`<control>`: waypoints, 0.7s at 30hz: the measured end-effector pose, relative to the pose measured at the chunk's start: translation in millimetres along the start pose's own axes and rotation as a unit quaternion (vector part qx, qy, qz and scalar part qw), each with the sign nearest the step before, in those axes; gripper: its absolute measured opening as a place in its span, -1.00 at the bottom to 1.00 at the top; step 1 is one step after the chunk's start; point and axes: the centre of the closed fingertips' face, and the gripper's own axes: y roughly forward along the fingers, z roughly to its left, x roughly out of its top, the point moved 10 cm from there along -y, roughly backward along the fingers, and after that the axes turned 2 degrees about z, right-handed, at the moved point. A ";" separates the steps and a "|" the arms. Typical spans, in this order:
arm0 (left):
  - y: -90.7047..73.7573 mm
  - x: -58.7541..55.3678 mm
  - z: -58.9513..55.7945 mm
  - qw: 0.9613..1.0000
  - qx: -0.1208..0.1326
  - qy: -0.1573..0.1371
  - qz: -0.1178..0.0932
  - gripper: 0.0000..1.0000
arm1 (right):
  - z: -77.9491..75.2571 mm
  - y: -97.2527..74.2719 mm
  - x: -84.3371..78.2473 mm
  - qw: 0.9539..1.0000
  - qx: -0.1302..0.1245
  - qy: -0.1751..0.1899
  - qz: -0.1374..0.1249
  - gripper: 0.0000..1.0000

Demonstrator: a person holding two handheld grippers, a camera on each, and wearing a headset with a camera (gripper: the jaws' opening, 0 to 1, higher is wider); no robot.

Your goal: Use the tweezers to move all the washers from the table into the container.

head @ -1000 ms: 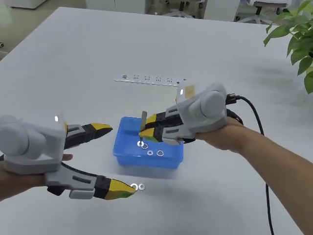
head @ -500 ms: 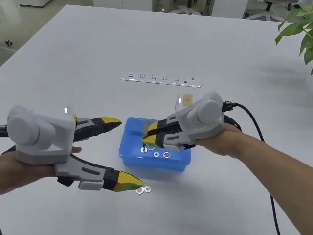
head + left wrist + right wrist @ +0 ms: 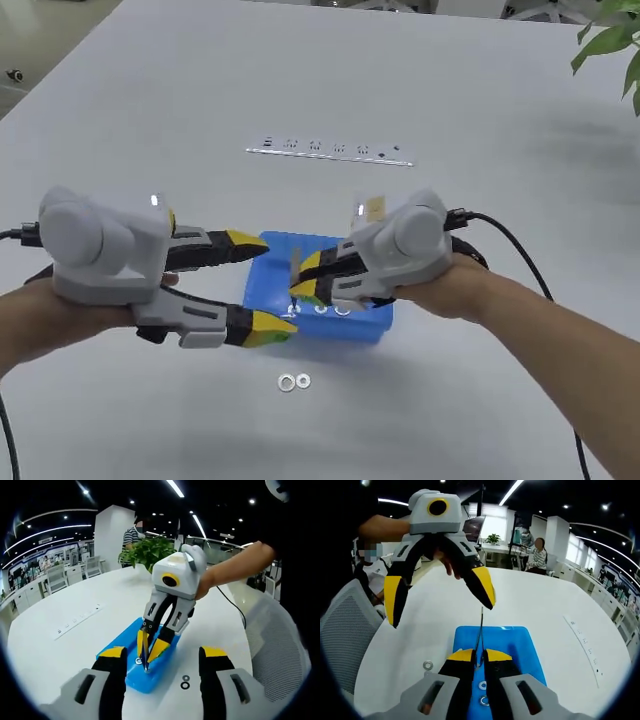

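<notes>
White table in an open office; power strip flat at the far side, plant leaves at the far right corner, black cable trailing off to the right.

Item 1, container: blue, shallow, rectangular, near the middle of the table. Holds further washers, at least two, flat on its floor.

Item 2, tweezers: pinched in the right gripper, jaws closed tight on the shaft. Long axis close to upright and crosswise to the jaws; blunt end up, tips down inside the left part of the container. Cannot tell whether a washer sits between the tips.

Item 3, two washers: flat on the table, side by side, close together, just on the near side of the container's near wall and outside it.

Item 4, left gripper: jaws spread wide, holding nothing; far tip over the container's far-left corner, near tip at its near-left edge, apart from the two washers.

Changes against half a second ago: left gripper drawn in toward the container, near tip no longer beside the two washers. Tweezers as before, upright with tips in the container. Two washers unmoved.
</notes>
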 end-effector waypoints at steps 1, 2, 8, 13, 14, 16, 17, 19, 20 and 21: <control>1.0 0.5 1.8 1.000 -0.001 0.001 0.000 0.13 | 0.1 0.5 -0.4 1.000 0.001 0.000 0.000 -0.83; 2.4 1.4 4.4 1.000 0.000 0.003 0.002 0.07 | 0.3 0.9 -0.5 1.000 0.001 -0.001 0.001 -0.83; 8.1 2.5 14.2 1.000 0.002 0.027 0.013 -0.38 | 1.1 2.9 -2.3 1.000 0.005 -0.001 0.004 -0.83; 14.3 1.4 17.4 0.999 -0.008 0.046 0.026 -0.51 | 2.8 4.9 -3.6 1.000 0.010 -0.005 0.008 -0.83; 15.6 1.6 17.8 0.998 -0.009 0.051 0.028 -0.54 | 3.4 5.1 -3.5 1.000 0.011 -0.007 0.007 -0.83; 17.1 1.9 18.4 0.998 -0.012 0.057 0.029 -0.66 | 4.0 5.4 -3.7 1.000 0.013 -0.009 0.008 -0.83; 18.0 2.1 18.7 0.998 -0.014 0.059 0.030 -0.70 | 3.9 5.3 -3.6 1.000 0.012 -0.010 0.007 -0.83; 19.1 3.5 18.4 0.997 -0.018 0.065 0.027 -0.73 | 3.7 5.2 -3.6 1.000 0.013 -0.010 0.008 -0.83; 19.6 4.1 18.2 0.997 -0.020 0.066 0.026 -0.75 | 3.7 5.1 -3.6 1.000 0.014 -0.011 0.008 -0.83; 20.2 4.9 18.1 0.997 -0.021 0.069 0.026 -0.81 | 3.7 5.0 -3.6 1.000 0.015 -0.012 0.009 -0.83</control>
